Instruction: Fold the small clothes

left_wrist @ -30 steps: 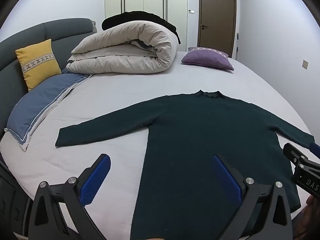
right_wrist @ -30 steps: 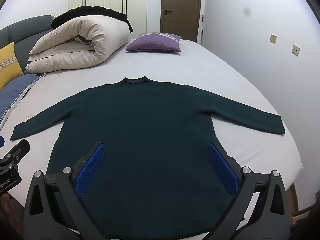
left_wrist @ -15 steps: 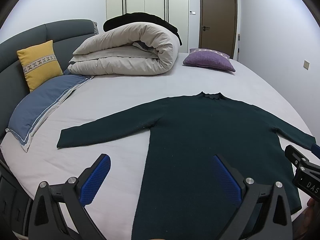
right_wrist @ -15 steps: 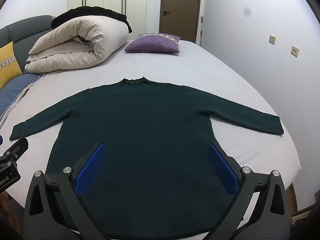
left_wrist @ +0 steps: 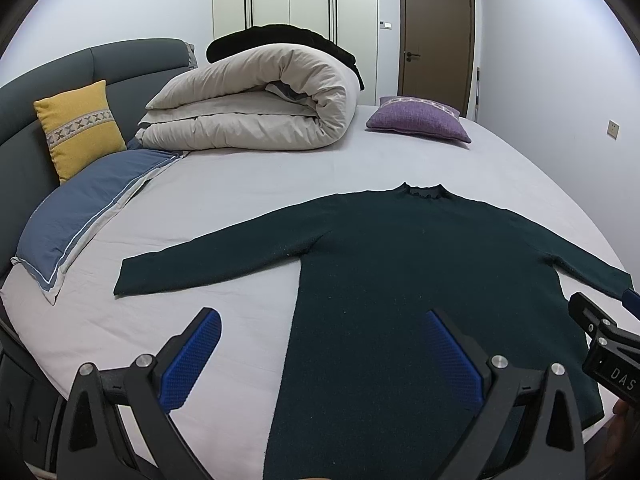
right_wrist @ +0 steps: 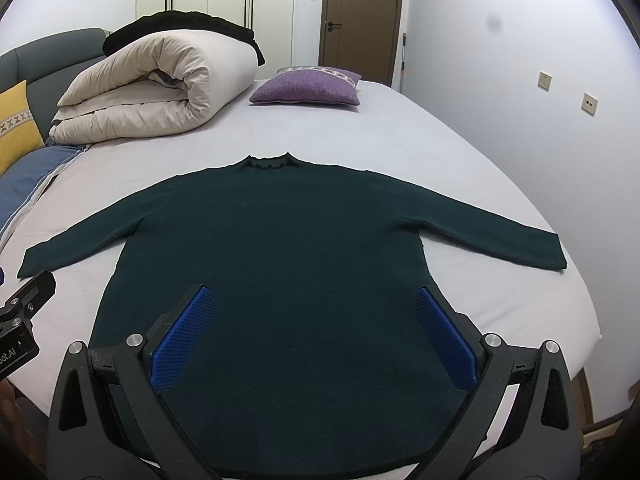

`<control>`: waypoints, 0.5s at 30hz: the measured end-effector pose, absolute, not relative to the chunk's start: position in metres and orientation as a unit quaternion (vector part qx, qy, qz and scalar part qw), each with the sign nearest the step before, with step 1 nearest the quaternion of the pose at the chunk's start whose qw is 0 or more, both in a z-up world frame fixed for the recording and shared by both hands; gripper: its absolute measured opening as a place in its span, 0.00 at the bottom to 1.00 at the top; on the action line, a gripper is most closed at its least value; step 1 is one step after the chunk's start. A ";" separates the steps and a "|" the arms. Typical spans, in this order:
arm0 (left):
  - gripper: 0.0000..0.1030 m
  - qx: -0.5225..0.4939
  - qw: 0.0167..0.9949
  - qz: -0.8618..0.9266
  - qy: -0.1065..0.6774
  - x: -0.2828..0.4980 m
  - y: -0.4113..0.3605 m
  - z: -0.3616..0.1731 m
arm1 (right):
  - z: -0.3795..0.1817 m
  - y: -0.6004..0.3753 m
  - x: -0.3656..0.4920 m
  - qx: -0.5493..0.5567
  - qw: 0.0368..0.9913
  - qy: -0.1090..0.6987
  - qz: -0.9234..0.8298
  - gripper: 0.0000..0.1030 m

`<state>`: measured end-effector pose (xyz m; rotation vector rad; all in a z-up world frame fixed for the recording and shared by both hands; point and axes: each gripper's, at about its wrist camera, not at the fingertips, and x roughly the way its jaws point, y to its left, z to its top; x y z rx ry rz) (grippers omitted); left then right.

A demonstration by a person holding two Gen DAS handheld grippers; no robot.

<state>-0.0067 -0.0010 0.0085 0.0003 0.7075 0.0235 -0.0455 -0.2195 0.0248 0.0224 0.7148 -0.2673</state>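
Left wrist view: we are holding our left tongs spread wide and gripping nothing, hovering above the sweater's near left edge. Right wrist view: our right tongs are likewise gaping wide and empty, hanging over the sweater's lower body. The dark green sweater is lying flat and face up on the pale bed, collar pointing away from us, both sleeves stretched out sideways. Beyond it, a rolled duvet and a purple cushion are resting well apart from the sweater. We are judging that folding is not yet begun; next, each pair of tongs probably needs to lower and pinch a sleeve cuff or hem corner.
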 end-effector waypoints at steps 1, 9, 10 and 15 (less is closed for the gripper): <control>1.00 0.000 0.938 0.012 0.346 -0.007 -0.001 0.009 | 0.025 -0.219 -0.046 0.010 0.928 0.348 -0.131 1.00; 1.00 0.000 0.938 0.012 0.346 -0.007 -0.002 0.009 | 0.024 -0.219 -0.046 0.007 0.928 0.348 -0.131 1.00; 1.00 0.000 0.938 0.012 0.346 -0.007 -0.002 0.009 | 0.023 -0.219 -0.046 0.007 0.928 0.348 -0.131 1.00; 1.00 0.000 0.938 0.012 0.346 -0.007 -0.002 0.009 | 0.023 -0.217 -0.047 0.006 0.928 0.348 -0.131 1.00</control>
